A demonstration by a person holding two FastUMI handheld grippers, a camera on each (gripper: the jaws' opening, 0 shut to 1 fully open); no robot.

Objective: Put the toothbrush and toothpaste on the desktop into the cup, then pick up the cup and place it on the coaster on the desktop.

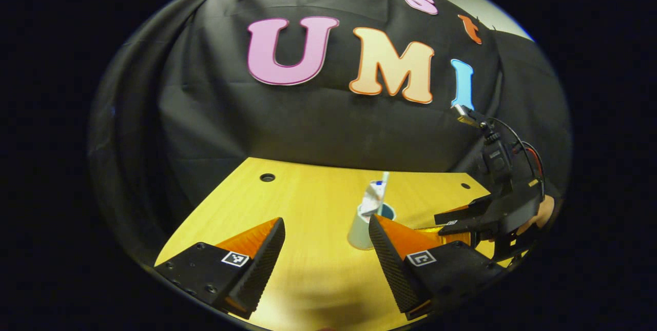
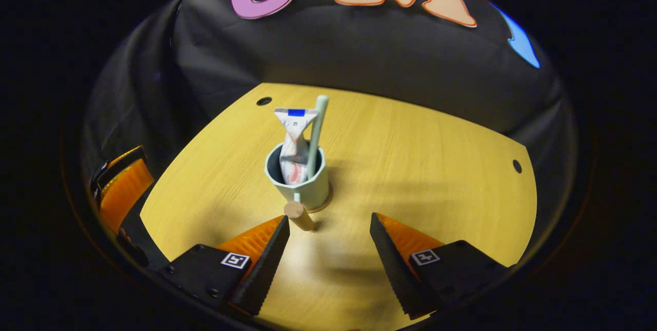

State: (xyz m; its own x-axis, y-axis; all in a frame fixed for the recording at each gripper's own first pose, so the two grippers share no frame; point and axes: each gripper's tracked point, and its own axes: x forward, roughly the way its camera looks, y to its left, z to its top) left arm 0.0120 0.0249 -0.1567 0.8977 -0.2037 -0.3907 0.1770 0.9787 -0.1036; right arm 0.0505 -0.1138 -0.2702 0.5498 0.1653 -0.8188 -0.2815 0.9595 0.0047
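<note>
Right gripper (image 2: 328, 236) hovers low over the desk (image 2: 436, 167), fingers apart, gripping nothing. Just beyond it the cup (image 2: 303, 187) stands upright on the coaster (image 2: 324, 205), handle (image 2: 298, 215) toward the gripper. Toothpaste (image 2: 293, 138) and toothbrush (image 2: 315, 133) stand inside it. Left gripper (image 1: 326, 249) spread apart, empty, cup (image 1: 359, 233) ahead of it.

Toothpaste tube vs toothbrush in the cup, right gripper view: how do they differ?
The crimped white toothpaste tube is wide and flat, flaring at its top; the pale green toothbrush handle is a thin straight rod. The toothbrush handle rises higher than the toothpaste tube. The tube carries printing; the handle is plain. Both stand upright, side by side, inside the pale green faceted cup.
</note>
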